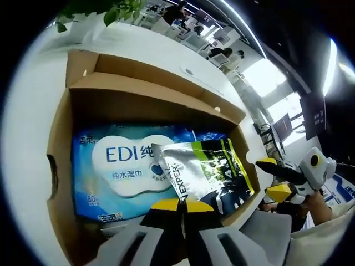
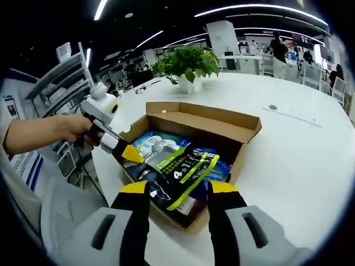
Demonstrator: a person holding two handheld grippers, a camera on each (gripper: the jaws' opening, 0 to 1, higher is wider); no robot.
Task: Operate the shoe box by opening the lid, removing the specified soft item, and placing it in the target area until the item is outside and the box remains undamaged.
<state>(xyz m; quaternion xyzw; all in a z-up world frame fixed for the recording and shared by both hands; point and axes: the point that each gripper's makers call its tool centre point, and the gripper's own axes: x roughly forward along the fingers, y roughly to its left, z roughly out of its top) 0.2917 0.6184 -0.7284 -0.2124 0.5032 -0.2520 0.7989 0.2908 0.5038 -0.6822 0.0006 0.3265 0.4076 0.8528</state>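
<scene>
An open brown cardboard shoe box (image 1: pixel 58 144) (image 2: pixel 194 113) sits on a white table, its lid flap folded back. Inside lies a blue wet-wipes pack (image 1: pixel 122 160) (image 2: pixel 147 141). On top of it a silver, black and green soft pouch (image 1: pixel 208 172) (image 2: pixel 177 169) is tilted up. My left gripper (image 1: pixel 181 206) (image 2: pixel 132 154) is shut on the pouch's near edge, over the box's side wall. My right gripper (image 2: pixel 178 188) (image 1: pixel 273 177) stands open just outside the box's near corner, with nothing between its fingers and the pouch in front of it.
The white table (image 2: pixel 299 144) stretches wide to the right of the box. A potted plant (image 2: pixel 188 64) (image 1: pixel 105 11) stands behind the box. A small round fitting (image 2: pixel 272 107) is set in the tabletop. A person's hand (image 2: pixel 72 130) holds the left gripper. People stand far off.
</scene>
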